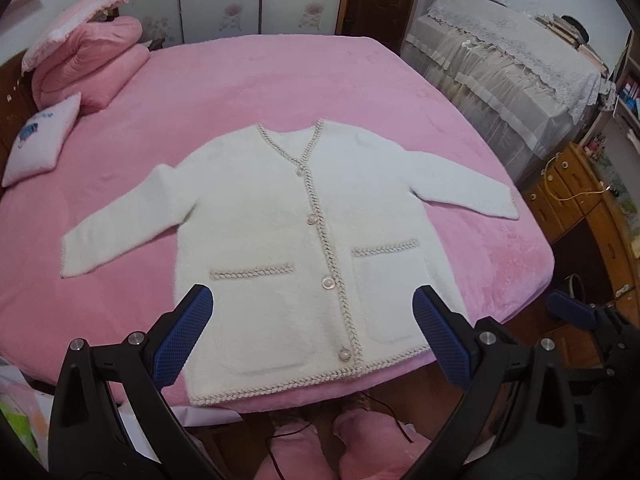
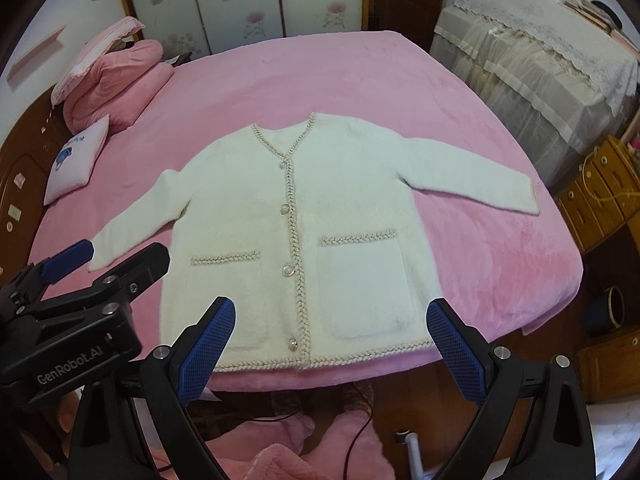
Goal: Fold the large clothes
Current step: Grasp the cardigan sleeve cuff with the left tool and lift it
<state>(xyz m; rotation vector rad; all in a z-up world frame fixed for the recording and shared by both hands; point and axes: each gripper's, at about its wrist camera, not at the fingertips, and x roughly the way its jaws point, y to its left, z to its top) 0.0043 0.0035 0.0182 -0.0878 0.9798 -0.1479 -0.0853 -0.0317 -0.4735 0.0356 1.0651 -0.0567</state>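
Observation:
A white fluffy cardigan [image 1: 280, 232] [image 2: 304, 216] with braided beige trim, pearl buttons and two front pockets lies flat and buttoned on the pink bed [image 1: 280, 80] [image 2: 320, 76], both sleeves spread outward, hem at the near edge. My left gripper [image 1: 312, 320] hovers open above the hem, its blue pads [image 1: 188, 340] wide apart and holding nothing. My right gripper [image 2: 330, 330] is open too, above the hem's right part, empty. The left gripper also shows at the left of the right wrist view [image 2: 80, 264].
Pink folded quilts [image 1: 92, 64] and a small white cushion [image 1: 40, 140] sit at the bed's far left. A lace-covered piece of furniture [image 1: 500, 64] and wooden drawers [image 1: 580, 200] stand to the right. A person's pink-clad knees [image 1: 320, 448] show below the bed edge.

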